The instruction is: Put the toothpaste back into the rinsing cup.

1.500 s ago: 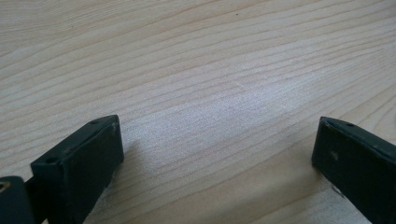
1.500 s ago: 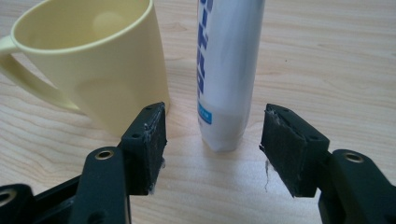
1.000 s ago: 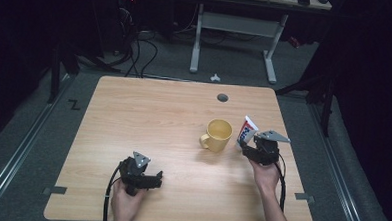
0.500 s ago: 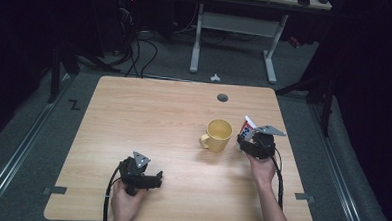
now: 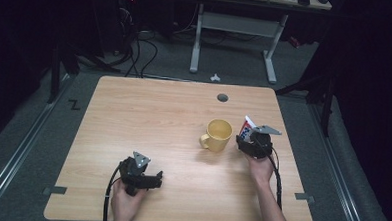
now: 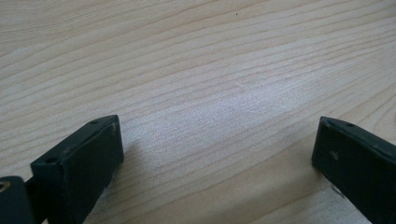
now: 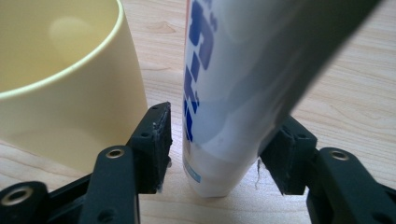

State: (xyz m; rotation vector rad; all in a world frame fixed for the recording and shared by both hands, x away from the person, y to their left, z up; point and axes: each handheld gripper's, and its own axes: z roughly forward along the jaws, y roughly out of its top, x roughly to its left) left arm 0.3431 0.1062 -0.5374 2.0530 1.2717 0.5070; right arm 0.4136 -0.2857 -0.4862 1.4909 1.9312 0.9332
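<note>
A white tube with blue lettering (image 7: 224, 93) stands upright on the wooden table (image 5: 149, 113), just right of a yellow mug (image 5: 219, 134). In the high view the tube (image 5: 246, 125) pokes up beside my right gripper (image 5: 248, 136). In the right gripper view my right gripper (image 7: 222, 128) straddles the tube's base. Its jaws have just been closing. The right pad sits against the tube, and a narrow gap remains at the left pad. The mug (image 7: 60, 93) stands close by the left jaw. My left gripper (image 5: 156, 180) rests open on the table at the near left, and in its own view its jaws (image 6: 215, 140) frame bare wood.
A round cable hole (image 5: 222, 97) sits near the table's far edge. A desk frame (image 5: 234, 37) and cables lie on the floor beyond. Bare wood stretches across the table's left and middle.
My right gripper has edged in toward the tube and the mug. The left gripper, the mug and the tube have stayed put.
</note>
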